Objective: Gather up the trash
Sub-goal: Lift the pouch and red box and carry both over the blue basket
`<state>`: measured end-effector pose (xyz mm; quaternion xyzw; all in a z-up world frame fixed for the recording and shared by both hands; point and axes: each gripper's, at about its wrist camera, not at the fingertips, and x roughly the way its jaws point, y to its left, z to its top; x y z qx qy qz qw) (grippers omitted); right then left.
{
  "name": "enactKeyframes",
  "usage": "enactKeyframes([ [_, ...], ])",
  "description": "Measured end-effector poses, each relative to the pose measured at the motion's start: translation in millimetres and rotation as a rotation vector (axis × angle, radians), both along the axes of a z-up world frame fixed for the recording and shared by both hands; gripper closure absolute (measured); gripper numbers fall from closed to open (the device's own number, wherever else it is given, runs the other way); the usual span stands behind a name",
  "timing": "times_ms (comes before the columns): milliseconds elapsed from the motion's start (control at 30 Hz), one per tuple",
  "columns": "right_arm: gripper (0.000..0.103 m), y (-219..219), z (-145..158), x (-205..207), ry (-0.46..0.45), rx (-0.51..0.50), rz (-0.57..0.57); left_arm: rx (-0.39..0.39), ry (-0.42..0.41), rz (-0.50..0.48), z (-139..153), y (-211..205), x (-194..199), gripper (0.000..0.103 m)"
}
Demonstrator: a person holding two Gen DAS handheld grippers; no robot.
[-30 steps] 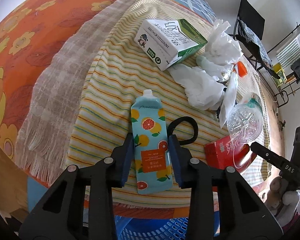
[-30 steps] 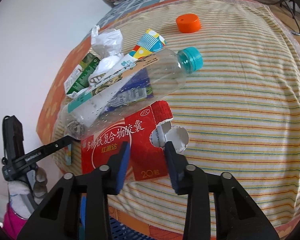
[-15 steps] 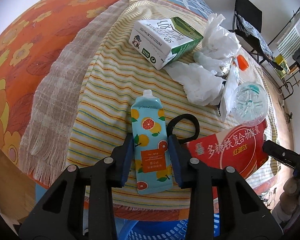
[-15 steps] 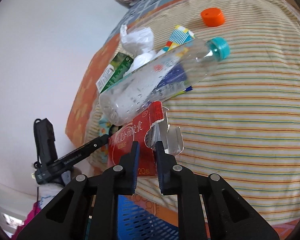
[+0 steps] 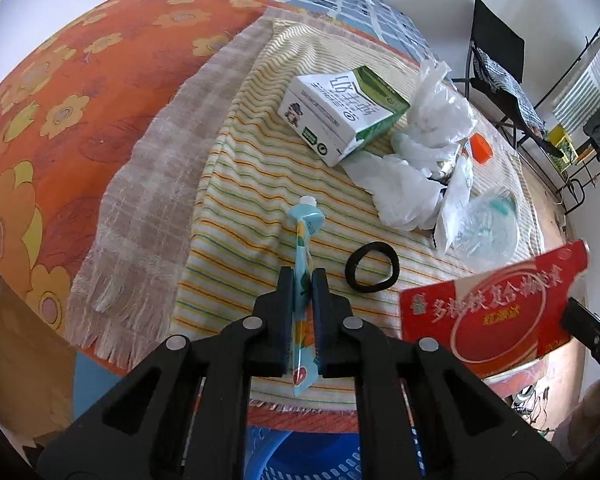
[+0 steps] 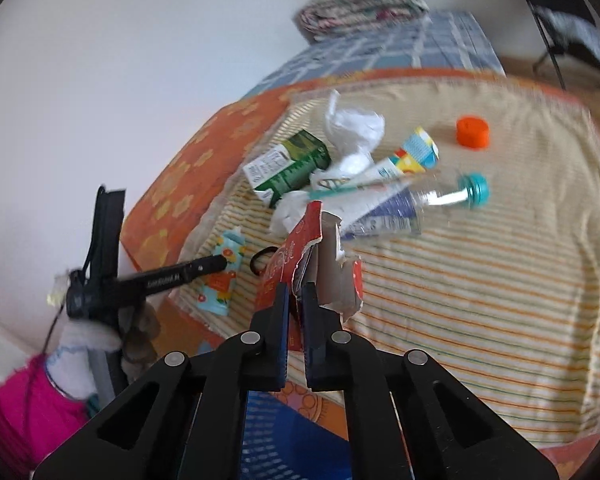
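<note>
Left gripper (image 5: 301,280) just clamped the fruit-print tube (image 5: 305,240), now edge-up. Right gripper (image 6: 295,296) pinched tight on the torn red box (image 6: 300,240), lifted off the striped cloth (image 6: 480,280). Both look ready for the blue basket (image 5: 300,460) below.

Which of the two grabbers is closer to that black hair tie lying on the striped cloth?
Left. The left gripper, shut on the fruit-print pouch, sits just beside the black hair tie. The right gripper is farther off, lifted above the cloth and shut on the torn red box.
</note>
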<state>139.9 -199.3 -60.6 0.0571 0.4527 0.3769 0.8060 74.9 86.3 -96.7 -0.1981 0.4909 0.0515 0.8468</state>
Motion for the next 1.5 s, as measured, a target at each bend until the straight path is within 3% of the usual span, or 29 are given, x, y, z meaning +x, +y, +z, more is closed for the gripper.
enactKeyframes([
  [200, 0.099, -1, 12, -18, -0.088, -0.051, 0.029, 0.004, -0.004, -0.012, -3, 1, -1, 0.097],
  [500, 0.099, 0, 11, -21, -0.138, -0.093, 0.034, 0.054, 0.018, -0.050, -12, -23, 10, 0.098],
  [1500, 0.098, -16, -6, -3, -0.093, -0.094, -0.025, 0.038, -0.033, -0.050, -1, -28, 6, 0.098],
])
